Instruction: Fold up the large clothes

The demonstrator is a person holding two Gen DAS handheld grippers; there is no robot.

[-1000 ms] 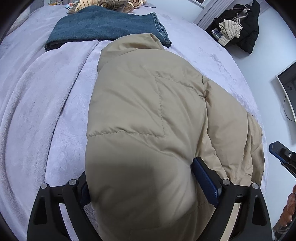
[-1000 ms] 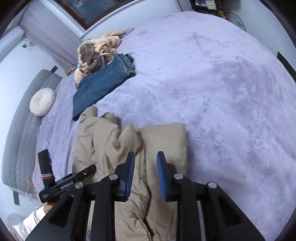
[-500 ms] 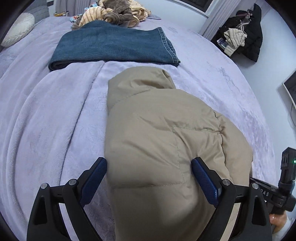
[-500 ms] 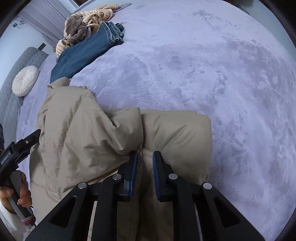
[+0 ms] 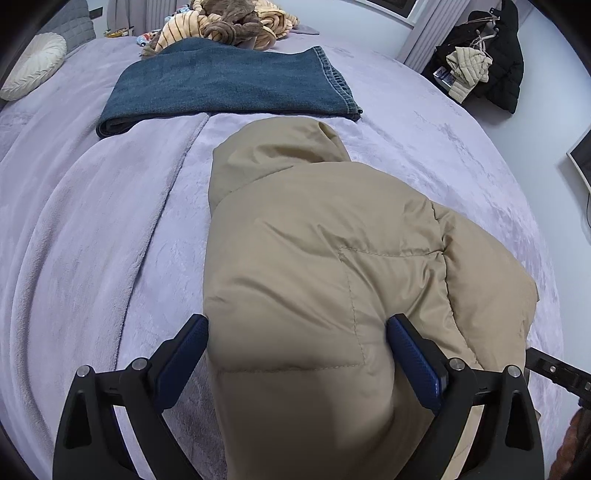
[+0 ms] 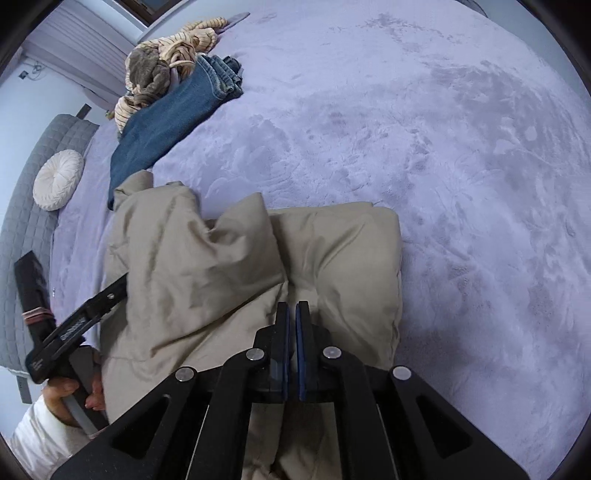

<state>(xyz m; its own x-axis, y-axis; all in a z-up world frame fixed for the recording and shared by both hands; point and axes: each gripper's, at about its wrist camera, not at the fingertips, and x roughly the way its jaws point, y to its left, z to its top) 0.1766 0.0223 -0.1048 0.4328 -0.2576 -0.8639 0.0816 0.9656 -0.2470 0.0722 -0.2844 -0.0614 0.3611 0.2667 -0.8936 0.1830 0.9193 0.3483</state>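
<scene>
1. Your left gripper (image 5: 297,360) has its jaws spread wide around a puffy bulge of the beige quilted down jacket (image 5: 332,258). The blue pads sit at the fabric on either side, but I can't tell if they press.
2. Your right gripper (image 6: 291,314) is closed tight at the crease between two jacket folds. Looks pinched on a seam of fabric, though what's actually caught is hidden.
3. The jacket lies bunched on the lilac fleece bedspread (image 6: 443,147), its hood end just short of the folded blue jeans (image 5: 229,85). The striped knit pile (image 5: 236,26) is beyond the jeans.
4. Risk: slick shell + thin pinch, so the right side may slip out when you lift, and the fold flops.
5. Risk: the left is too wide on a springy bulge. It puffs back, and the stack unrolls toward the jeans.
6. Vs 1 s ago: right jaws went from a clear gap to closed, and that gripper dropped onto the jacket.
7. The left looks much the same, jaws as wide as before; its view tipped up, so more of the room beyond the jeans shows.
</scene>
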